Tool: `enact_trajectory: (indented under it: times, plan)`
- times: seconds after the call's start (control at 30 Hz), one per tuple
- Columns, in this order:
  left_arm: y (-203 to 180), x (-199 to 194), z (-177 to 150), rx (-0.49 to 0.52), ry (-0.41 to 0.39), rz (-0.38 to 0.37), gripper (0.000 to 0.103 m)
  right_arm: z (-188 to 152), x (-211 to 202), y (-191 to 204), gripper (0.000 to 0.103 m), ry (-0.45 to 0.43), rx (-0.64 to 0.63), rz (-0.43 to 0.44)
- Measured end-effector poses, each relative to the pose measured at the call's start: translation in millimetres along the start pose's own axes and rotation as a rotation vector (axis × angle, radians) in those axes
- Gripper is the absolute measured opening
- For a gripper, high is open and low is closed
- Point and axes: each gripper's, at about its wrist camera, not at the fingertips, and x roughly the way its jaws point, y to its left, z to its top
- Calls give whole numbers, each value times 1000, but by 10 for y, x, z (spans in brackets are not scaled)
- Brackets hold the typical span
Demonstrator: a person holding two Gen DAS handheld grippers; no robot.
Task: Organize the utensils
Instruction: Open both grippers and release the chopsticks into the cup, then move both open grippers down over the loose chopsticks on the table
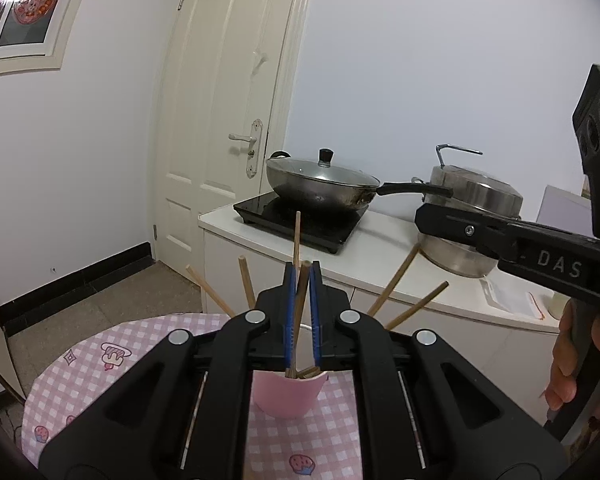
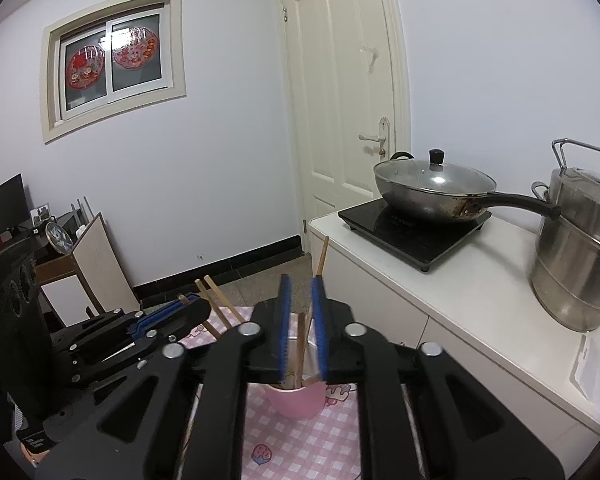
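Our left gripper (image 1: 302, 276) clenches a brown wooden chopstick (image 1: 300, 300) standing in the pink cup (image 1: 286, 396); our right gripper (image 2: 300, 292), released, straddles another chopstick, both angled slightly downward.

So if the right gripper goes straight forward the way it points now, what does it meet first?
Most likely the chopsticks standing in the pink cup: they rise between the open pads of the right gripper, just ahead. Beyond them is the white cabinet, though depth is hard to judge in this fisheye view.
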Motion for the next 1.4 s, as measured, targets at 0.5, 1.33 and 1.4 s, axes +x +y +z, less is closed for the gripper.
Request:
enact_trajectory:
  times: [0.5,1.33,1.4]
  plan:
    - [-14,-510,37,-8,10,-20,43,-158,-338,284,19,2,-44,1]
    - [966,-446,-923,-28,421,81,50,-1244,462,998,19,299,-98,98]
    - [1040,-346,-1019,-43,457,84,50,-1338,588,1033,19,334,-97,100]
